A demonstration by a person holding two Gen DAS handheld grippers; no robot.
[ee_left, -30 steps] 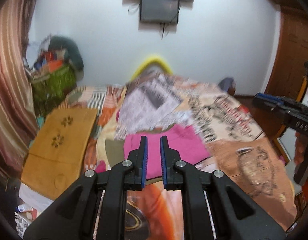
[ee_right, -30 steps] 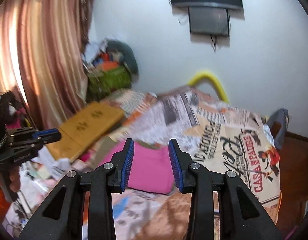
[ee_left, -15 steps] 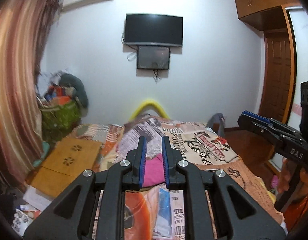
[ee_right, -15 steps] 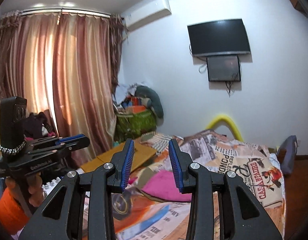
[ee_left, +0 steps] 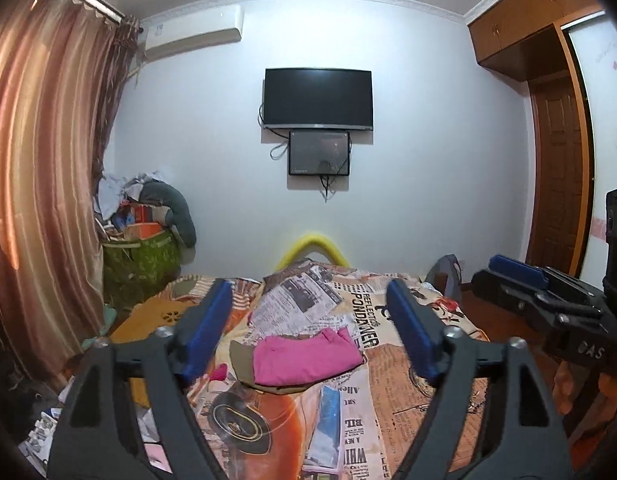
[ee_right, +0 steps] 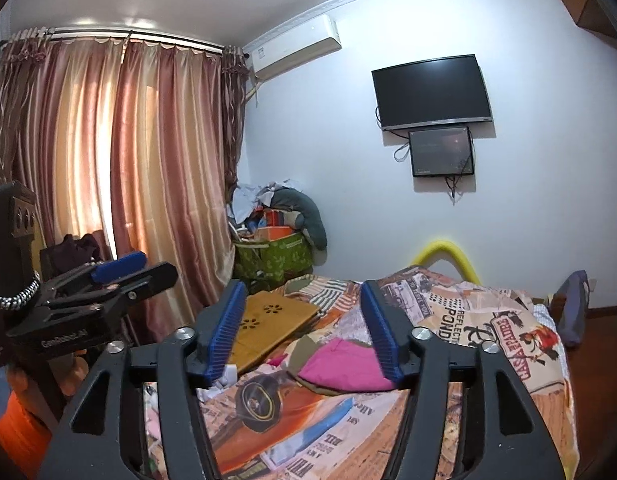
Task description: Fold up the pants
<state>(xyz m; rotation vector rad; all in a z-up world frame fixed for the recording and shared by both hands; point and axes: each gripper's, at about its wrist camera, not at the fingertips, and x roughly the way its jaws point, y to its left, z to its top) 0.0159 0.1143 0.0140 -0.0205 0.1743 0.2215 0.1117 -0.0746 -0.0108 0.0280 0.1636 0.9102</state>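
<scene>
Both grippers are now spread wide and empty. The left gripper (ee_left: 304,336) went from nearly pinched together half a second ago to jaws well apart; the right gripper (ee_right: 302,330) also opened wider than before. Both have pulled back and tilted up since a second ago, when they sat low and close over the cloth. Now each view takes in the wall and the TV (ee_left: 318,98).

The pink pants (ee_left: 304,356) lie on the bed (ee_left: 428,392) as a compact folded bundle, roughly at 12 o'clock from the left gripper, seen between its fingers and well apart from them. In the right wrist view the pants (ee_right: 340,364) sit just left of the right finger, near 1 o'clock, partly hidden behind it. Neither gripper touches the cloth.

Judgement: releasing and backing off with the pants lying flat and squared suggests the fold is finished, or nearly. Edges on the right side of the bundle look slightly bunched, so a final tidy could be needed; can't tell how many layers there are.

An orange board (ee_right: 268,324) lies at 10 o'clock from the pants, near the bed's edge, not involved.
</scene>
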